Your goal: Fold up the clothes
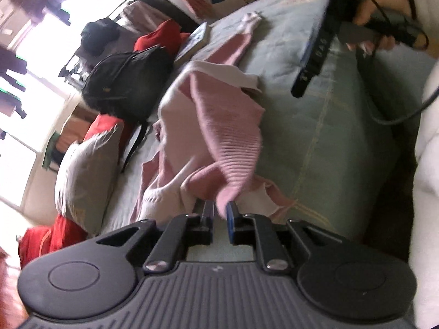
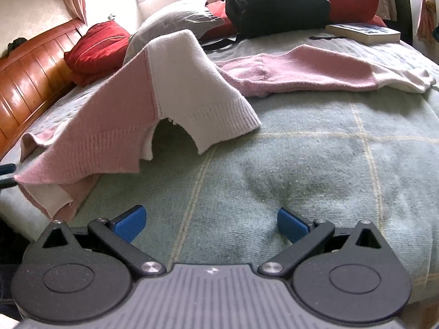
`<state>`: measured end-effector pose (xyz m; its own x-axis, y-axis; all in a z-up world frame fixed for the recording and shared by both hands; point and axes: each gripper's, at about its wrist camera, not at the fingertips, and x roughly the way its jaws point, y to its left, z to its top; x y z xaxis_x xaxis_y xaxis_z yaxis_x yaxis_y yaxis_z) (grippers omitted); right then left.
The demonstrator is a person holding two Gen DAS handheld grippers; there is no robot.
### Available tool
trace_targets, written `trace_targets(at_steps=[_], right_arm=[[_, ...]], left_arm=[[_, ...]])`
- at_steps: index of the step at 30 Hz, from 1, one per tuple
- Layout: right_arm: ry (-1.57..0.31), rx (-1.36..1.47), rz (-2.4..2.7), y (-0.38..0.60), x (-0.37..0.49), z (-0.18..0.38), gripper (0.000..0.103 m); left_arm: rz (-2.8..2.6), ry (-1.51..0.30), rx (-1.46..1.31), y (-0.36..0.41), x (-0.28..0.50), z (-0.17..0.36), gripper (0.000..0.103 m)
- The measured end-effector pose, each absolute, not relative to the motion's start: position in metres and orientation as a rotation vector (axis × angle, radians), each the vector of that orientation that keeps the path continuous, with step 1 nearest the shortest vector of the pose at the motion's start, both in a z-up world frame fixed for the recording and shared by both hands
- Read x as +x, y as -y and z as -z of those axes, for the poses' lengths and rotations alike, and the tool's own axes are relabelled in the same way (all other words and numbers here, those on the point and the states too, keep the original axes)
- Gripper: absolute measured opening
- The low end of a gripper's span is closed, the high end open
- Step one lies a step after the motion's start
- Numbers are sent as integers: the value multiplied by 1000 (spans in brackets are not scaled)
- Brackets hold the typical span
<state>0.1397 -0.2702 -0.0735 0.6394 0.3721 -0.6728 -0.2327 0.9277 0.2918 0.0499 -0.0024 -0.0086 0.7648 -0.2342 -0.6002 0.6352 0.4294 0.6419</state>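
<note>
Left gripper (image 1: 221,213): jaws drawn narrow and clamped on the ribbed pink hem of the sweater (image 1: 219,126), which hangs lifted from the grip and drapes away toward the far side of the bed (image 1: 329,137). The rest of the pink-and-white garment lies rumpled on the green checked cover.

Right gripper (image 2: 211,220): jaws spread wide, nothing between the blue pads (image 2: 131,223), poised over bare cover at the near edge. The sweater lies beyond it and to its left, apart from the fingers; one part is raised in a tent, one sleeve stretched flat to the far right.

Far side of the bed: black backpack (image 2: 274,2), grey pillow (image 2: 175,19), red cushion (image 2: 98,44), book (image 2: 365,31).
</note>
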Motion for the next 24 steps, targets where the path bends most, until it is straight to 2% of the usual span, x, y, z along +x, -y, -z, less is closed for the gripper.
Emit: trace_targets(at_steps=[3,5,7,9,15,24], right_arm=[[-811,224,-361,276,141,70,103],[-811,261,-371,282,143,67,103],[-809,286,-367,289,144,63,103],[-799,276,-348,291,142,60,103],[-798,277,-332,297,136,59,103],[-794,280,-319,298,144,59,103]], left_arm=[[536,-479,844,-6,61,-8,16],[501,-506,723,-15,73,-17,28],[457,-549,603,-25,89,-21,47],[432,-603,516,-30,109,-19,53],[376,-743,414,-26,154,14,59],[385,-884,237,-22,189,63,58]])
